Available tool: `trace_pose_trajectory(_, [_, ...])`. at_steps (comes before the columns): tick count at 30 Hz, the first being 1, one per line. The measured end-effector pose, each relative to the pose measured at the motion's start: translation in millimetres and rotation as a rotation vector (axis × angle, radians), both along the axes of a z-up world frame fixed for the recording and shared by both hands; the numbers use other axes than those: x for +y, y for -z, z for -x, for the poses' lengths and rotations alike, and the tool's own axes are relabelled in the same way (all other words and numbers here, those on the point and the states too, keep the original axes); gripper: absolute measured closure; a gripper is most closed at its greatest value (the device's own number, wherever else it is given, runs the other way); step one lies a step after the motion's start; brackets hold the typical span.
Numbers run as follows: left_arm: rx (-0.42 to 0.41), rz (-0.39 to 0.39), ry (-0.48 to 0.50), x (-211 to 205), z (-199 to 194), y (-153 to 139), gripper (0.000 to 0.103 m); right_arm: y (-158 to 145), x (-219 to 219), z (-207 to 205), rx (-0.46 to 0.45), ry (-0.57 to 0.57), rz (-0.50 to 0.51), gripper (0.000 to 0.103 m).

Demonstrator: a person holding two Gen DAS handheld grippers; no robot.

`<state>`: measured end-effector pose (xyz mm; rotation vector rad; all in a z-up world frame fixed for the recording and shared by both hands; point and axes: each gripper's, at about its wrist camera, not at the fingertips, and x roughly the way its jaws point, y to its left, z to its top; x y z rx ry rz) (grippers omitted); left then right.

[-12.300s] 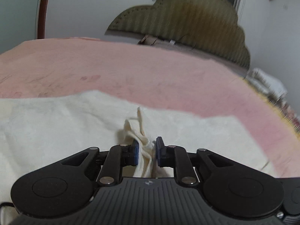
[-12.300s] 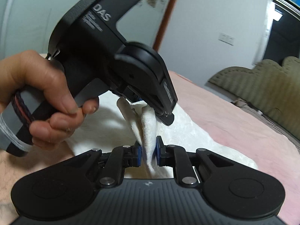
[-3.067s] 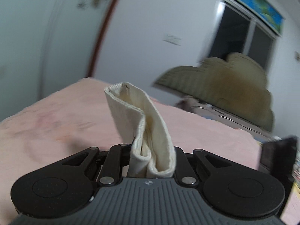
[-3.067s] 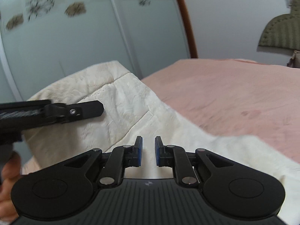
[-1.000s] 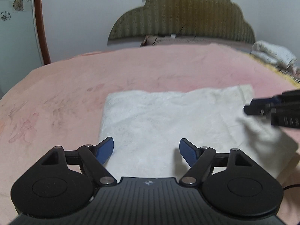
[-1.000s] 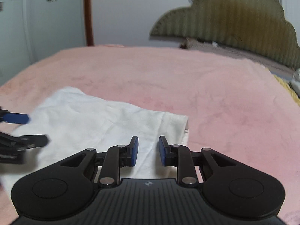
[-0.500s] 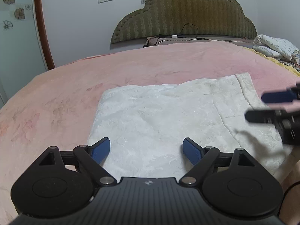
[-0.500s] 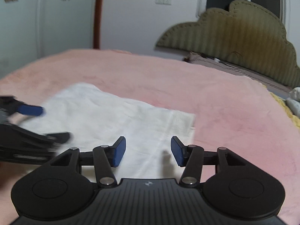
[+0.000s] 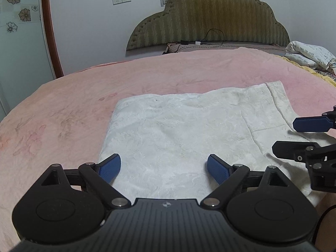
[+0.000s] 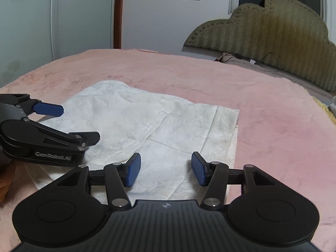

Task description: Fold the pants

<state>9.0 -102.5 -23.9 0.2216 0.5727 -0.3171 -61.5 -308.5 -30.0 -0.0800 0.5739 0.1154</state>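
Hovering over the folded white pants (image 9: 184, 130) lying flat on the pink bed (image 9: 63, 109), the left claw (image 9: 163, 167) is opening wide, empty, while the right claw (image 10: 166, 169) is gaping half-wide, empty, both tilting downward.

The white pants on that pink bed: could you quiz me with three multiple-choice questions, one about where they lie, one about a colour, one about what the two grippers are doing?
1. Where do the pants lie?
A. hanging from the headboard
B. flat on the pink bed cover
C. on the floor

2. What colour are the gripper pads?
A. blue
B. red
C. green

3. What is the state of the left gripper and the right gripper?
A. both clamp cloth
B. one lifts the pants
C. neither grips anything

Answers: 1 B, the folded cloth rests on the bed cover, well short of the headboard. 2 A, each pad is blue. 3 C, both sets of jaws stand apart above the cloth, the left still opening.
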Motion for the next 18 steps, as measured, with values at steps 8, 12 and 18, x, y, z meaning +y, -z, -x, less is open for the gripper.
trace_pose_trajectory(8, [-0.036, 0.000, -0.021, 0, 4, 7, 0.007, 15, -6, -6, -0.013, 0.035, -0.014, 0.039])
trace_pose_trajectory(12, [-0.036, 0.014, -0.027, 3, 2, 8, 0.005, 26, -6, -2, -0.065, 0.052, -0.007, 0.028])
trace_pose_trajectory(18, [-0.022, 0.035, -0.043, 7, 0, 10, 0.000, 27, -7, -8, -0.049, 0.141, 0.007, 0.000])
